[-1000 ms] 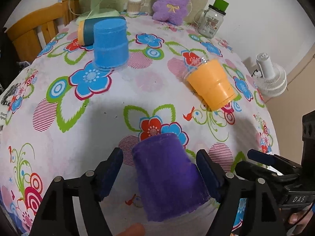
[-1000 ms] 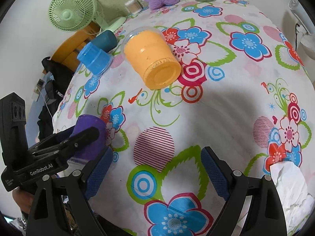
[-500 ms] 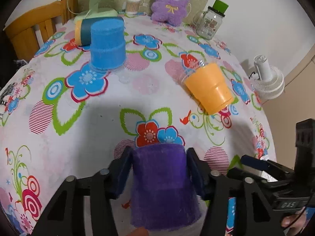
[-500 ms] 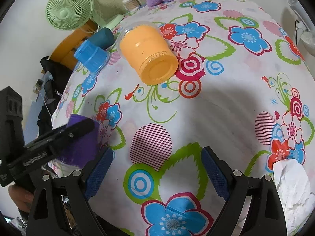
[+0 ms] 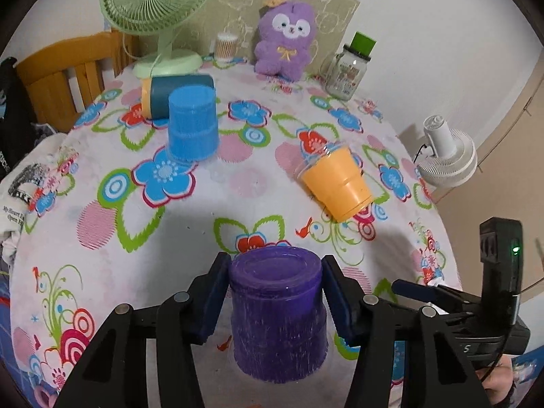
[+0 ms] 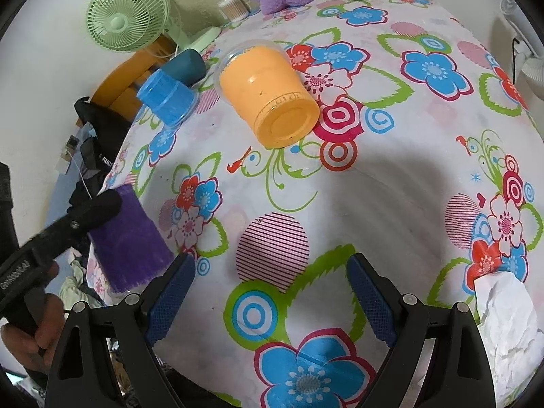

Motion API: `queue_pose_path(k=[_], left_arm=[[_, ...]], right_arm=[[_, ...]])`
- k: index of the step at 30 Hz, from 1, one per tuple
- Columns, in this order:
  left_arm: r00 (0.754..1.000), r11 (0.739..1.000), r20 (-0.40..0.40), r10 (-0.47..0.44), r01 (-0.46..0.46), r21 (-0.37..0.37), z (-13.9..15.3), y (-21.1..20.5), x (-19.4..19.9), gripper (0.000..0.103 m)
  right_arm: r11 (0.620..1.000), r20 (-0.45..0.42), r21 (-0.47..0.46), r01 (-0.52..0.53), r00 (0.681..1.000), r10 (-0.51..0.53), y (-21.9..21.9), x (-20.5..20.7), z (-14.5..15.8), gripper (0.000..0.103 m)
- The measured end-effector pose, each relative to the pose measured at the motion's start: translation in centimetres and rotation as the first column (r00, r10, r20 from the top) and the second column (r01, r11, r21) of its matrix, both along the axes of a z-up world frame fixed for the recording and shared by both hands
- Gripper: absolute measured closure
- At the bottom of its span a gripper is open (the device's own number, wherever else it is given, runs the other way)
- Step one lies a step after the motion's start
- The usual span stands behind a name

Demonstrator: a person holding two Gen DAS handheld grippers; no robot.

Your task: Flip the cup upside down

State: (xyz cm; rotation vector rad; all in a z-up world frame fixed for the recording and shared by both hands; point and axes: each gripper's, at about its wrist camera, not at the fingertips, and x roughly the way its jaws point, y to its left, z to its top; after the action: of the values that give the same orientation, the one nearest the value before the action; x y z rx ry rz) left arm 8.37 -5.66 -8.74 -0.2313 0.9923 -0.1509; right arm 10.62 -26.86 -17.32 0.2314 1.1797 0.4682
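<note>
My left gripper point(image 5: 274, 292) is shut on a purple cup point(image 5: 277, 312), base up and mouth down, at the near edge of the flowered tablecloth point(image 5: 210, 204). The same cup shows in the right wrist view point(image 6: 131, 241), gripped by the left gripper point(image 6: 91, 210). My right gripper point(image 6: 270, 302) is open and empty over the cloth. An orange cup point(image 5: 336, 183) lies on its side mid-table; it also shows in the right wrist view point(image 6: 268, 95). A blue cup point(image 5: 192, 125) stands upside down at the far left; the right wrist view shows it too point(image 6: 166, 97).
A teal-and-orange container point(image 5: 173, 93) lies behind the blue cup. A green fan point(image 5: 156, 3), a purple plush toy point(image 5: 285, 44) and a glass jar point(image 5: 350, 68) stand along the back. A crumpled tissue point(image 6: 506, 326) lies at the near right. A white fan point(image 5: 445, 156) stands beyond the table's right side.
My left gripper closed on the purple cup and tilted it upright so its base now faces up. The right gripper stayed open and almost still.
</note>
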Motion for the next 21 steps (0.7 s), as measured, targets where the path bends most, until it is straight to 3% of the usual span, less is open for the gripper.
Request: queue_pose_path(k=[21], left_arm=[[0.985, 0.997, 0.162, 0.061, -0.068, 0.04, 3.5, 0.9, -2.4, 0.047]], right_arm=[[1.0, 0.036, 0.018, -0.024, 0.999, 0.024, 1.1, -1.2, 1.2, 0.01]])
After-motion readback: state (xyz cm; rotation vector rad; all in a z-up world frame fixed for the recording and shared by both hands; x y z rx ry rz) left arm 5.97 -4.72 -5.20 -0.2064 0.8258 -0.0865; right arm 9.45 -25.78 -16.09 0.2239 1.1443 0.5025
